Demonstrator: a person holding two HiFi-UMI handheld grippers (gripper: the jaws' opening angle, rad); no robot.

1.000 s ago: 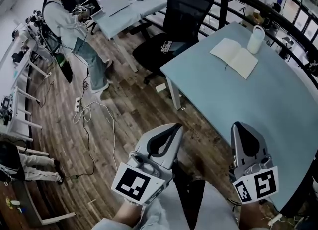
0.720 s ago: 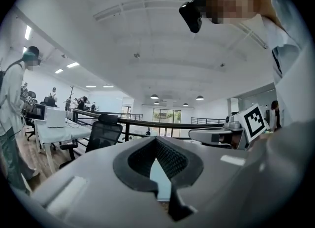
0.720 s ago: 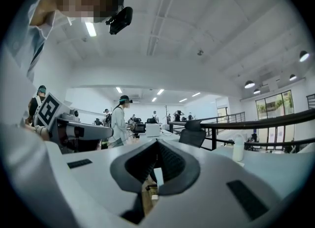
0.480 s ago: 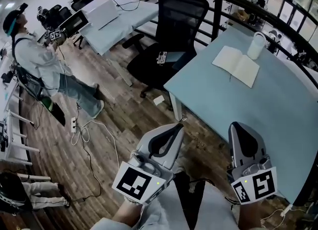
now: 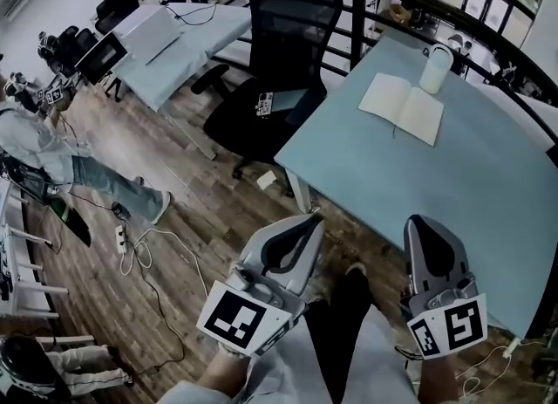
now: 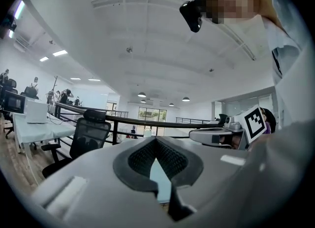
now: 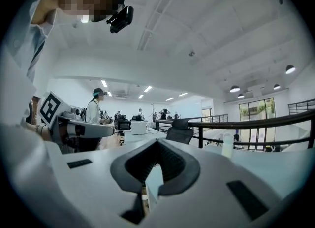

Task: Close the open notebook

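Observation:
An open notebook (image 5: 402, 107) with pale blank pages lies flat on the light blue table (image 5: 471, 193), toward its far side. My left gripper (image 5: 312, 216) hangs over the wooden floor, short of the table's near corner, jaws shut and empty. My right gripper (image 5: 416, 220) is level beside it, just over the table's near edge, also shut with nothing in it. Both are well short of the notebook. In the left gripper view the left gripper (image 6: 156, 140) has its pads together, and the right gripper (image 7: 156, 142) looks the same in the right gripper view.
A white cylindrical container (image 5: 436, 68) stands just beyond the notebook. A black office chair (image 5: 281, 62) sits at the table's left end. A dark railing (image 5: 410, 1) runs behind the table. Another table (image 5: 166, 44) and a person (image 5: 52, 149) are far left; cables (image 5: 148, 254) lie on the floor.
The view has swung so the table and notebook sit closer and slightly left. The person at the left has slid toward the frame's edge. Both grippers stay shut.

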